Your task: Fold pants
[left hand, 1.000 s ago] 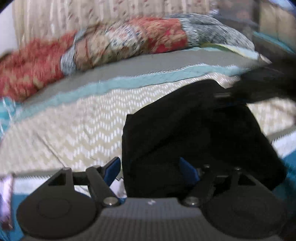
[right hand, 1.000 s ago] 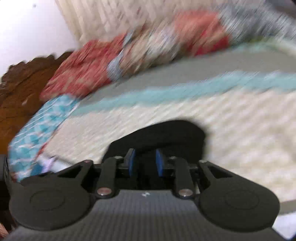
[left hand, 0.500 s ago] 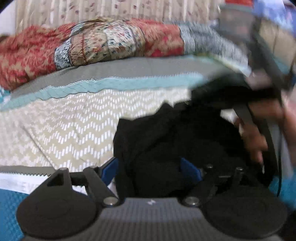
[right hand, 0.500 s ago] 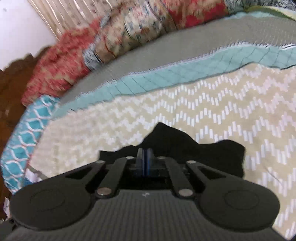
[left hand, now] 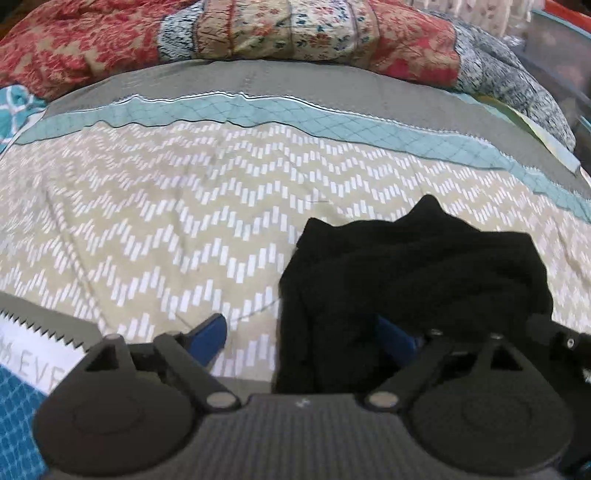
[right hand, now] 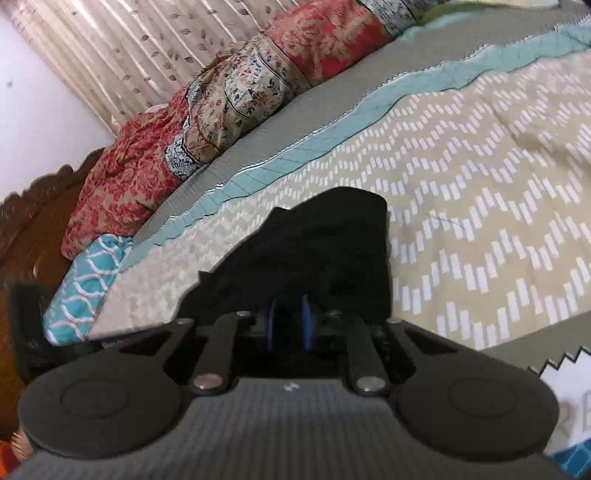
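Seeing the black pants (left hand: 417,273) bunched in a rough folded heap on the bed's chevron bedspread (left hand: 166,221), near its front edge, with the patchwork quilt (left hand: 258,33) rolled along the far side. My left tool (left hand: 306,336) has just been opening and stands wide, its left blue finger (left hand: 208,334) over bare bedspread and its right one against the heap without pressing. My right tool (right hand: 290,325) has its blue pads nearly together with dark fabric between them; I cannot tell if it actually pinches.
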`<action>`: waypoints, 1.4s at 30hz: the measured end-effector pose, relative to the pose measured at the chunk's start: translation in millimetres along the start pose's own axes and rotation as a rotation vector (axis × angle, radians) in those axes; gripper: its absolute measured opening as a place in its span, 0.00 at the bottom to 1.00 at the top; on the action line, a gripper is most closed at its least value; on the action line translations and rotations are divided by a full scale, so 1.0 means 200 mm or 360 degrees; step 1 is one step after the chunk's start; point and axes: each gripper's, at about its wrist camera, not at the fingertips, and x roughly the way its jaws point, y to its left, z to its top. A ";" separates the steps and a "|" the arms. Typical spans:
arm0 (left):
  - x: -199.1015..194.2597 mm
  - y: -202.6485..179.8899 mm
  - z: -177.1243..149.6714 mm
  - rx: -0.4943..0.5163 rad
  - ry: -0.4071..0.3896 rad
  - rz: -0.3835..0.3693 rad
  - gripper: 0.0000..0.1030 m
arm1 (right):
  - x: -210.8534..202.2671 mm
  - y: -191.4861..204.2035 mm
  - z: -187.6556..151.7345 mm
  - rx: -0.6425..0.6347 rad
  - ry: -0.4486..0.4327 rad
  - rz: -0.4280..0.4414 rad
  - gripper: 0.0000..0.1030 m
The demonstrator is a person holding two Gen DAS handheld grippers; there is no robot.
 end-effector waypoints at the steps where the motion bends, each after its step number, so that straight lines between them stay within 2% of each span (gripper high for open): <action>1: -0.03 0.00 0.00 0.0000 -0.0005 -0.0007 0.83 | -0.02 0.01 0.02 0.0022 -0.0013 0.0015 0.19; 3: -0.11 0.01 -0.01 0.0017 -0.0044 0.0001 0.82 | -0.07 0.03 0.02 0.0013 -0.0058 0.0036 0.19; 6: -0.25 0.03 -0.04 0.0018 -0.0117 -0.0010 0.84 | -0.19 0.08 -0.01 -0.0052 -0.0128 0.0053 0.26; 9: -0.34 0.03 -0.08 0.0032 -0.0130 0.0025 0.84 | -0.30 0.12 -0.06 -0.0072 -0.0162 0.0086 0.27; 16: -0.50 -0.05 -0.23 0.0094 -0.0176 0.0103 0.85 | -0.44 0.21 -0.21 -0.0111 -0.0183 -0.0034 0.32; 20: -0.52 -0.07 -0.30 0.0086 -0.0150 0.0115 0.87 | -0.44 0.24 -0.28 -0.0132 -0.0145 -0.0106 0.33; 27: -0.50 -0.13 -0.42 0.0140 -0.0050 0.0142 0.89 | -0.45 0.30 -0.35 -0.0173 -0.0124 -0.0135 0.41; 29: -0.49 -0.13 -0.45 0.0151 -0.0029 0.0146 0.92 | -0.45 0.31 -0.37 -0.0177 -0.0119 -0.0141 0.41; 36: -0.53 -0.14 -0.49 0.0174 -0.0051 0.0190 0.99 | -0.44 0.33 -0.42 -0.0125 -0.0075 -0.0149 0.44; 42: -0.53 -0.13 -0.51 0.0167 -0.0036 0.0203 1.00 | -0.45 0.36 -0.45 -0.0127 -0.0064 -0.0151 0.45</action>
